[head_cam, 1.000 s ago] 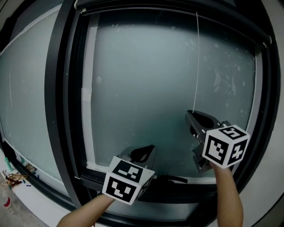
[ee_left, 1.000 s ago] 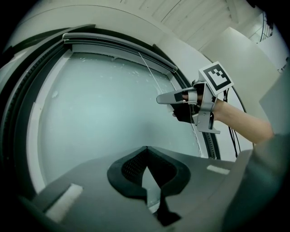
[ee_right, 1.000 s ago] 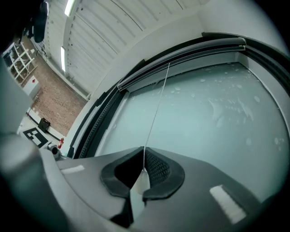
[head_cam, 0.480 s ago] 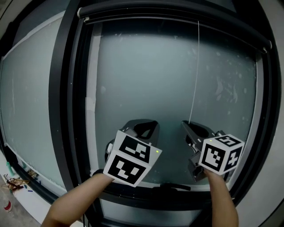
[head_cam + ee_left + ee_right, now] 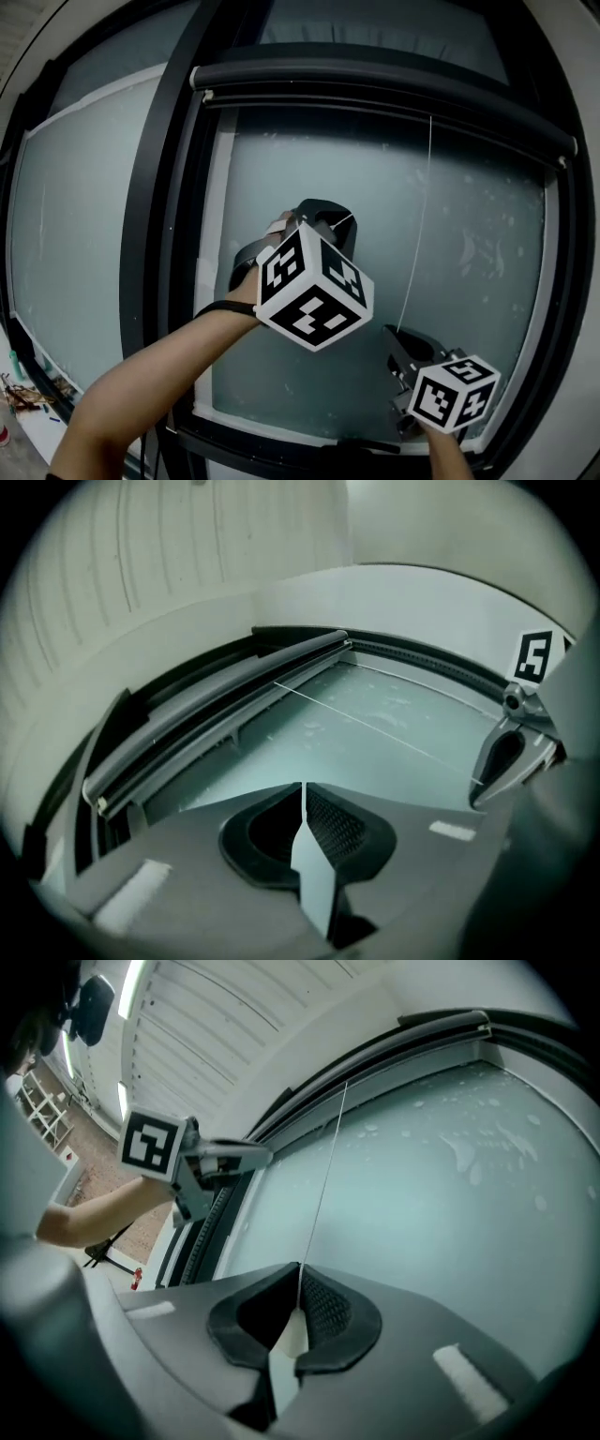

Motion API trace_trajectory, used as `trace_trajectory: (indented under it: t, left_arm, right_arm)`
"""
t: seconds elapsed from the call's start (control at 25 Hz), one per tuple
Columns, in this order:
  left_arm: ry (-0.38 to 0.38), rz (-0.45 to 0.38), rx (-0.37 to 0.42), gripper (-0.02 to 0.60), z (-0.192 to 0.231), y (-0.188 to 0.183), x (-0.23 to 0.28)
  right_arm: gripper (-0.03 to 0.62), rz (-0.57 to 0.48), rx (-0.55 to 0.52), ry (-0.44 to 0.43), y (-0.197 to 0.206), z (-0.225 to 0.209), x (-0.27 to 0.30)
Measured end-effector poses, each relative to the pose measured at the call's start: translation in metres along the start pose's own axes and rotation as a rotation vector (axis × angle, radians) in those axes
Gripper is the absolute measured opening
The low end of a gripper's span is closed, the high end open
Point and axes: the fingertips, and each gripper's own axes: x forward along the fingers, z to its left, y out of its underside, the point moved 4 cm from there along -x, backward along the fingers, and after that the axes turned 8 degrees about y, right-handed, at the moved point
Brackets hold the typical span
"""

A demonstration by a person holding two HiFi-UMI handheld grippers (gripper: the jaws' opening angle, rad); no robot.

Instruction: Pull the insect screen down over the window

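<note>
The window point(image 5: 309, 178) has frosted glass in a dark frame. The rolled insect screen's dark bar point(image 5: 375, 89) sits at the top, also seen as the screen's bar point(image 5: 216, 705). A thin white pull cord point(image 5: 420, 216) hangs from it. My right gripper point(image 5: 396, 330) is low on the right, shut on the cord point(image 5: 323, 1176), which runs up from the right gripper's point(image 5: 298, 1274) pinched jaws. My left gripper point(image 5: 322, 208) is raised before the middle of the glass, left of the cord. The left gripper's point(image 5: 303, 786) jaws are shut with nothing between them.
A dark vertical mullion point(image 5: 155, 234) separates a second frosted pane point(image 5: 75, 216) on the left. A black handle point(image 5: 361, 448) lies on the bottom rail. Small debris point(image 5: 23, 380) sits on the ledge at lower left.
My left gripper has risen from the bottom rail to the middle of the pane and rolled. The right gripper has kept its hold on the cord in place.
</note>
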Motion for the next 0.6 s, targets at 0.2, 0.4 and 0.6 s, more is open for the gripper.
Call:
trace_trajectory:
  t: [0.2, 0.4, 0.6]
  left_arm:
    - [-0.065, 0.018, 0.153, 0.097, 0.039, -0.032, 0.003]
    - [-0.147, 0.056, 0.313, 0.156, 0.068, -0.045, 0.014]
    - [-0.213, 0.144, 0.462, 0.208, 0.098, -0.046, 0.032]
  right_arm:
    - [0.003, -0.006, -0.001, 0.003, 0.004, -0.003, -0.004]
    - [0.005, -0.006, -0.031, -0.011, 0.013, 0.009, -0.001]
    - [0.005, 0.012, -0.060, -0.008, 0.025, 0.008, 0.000]
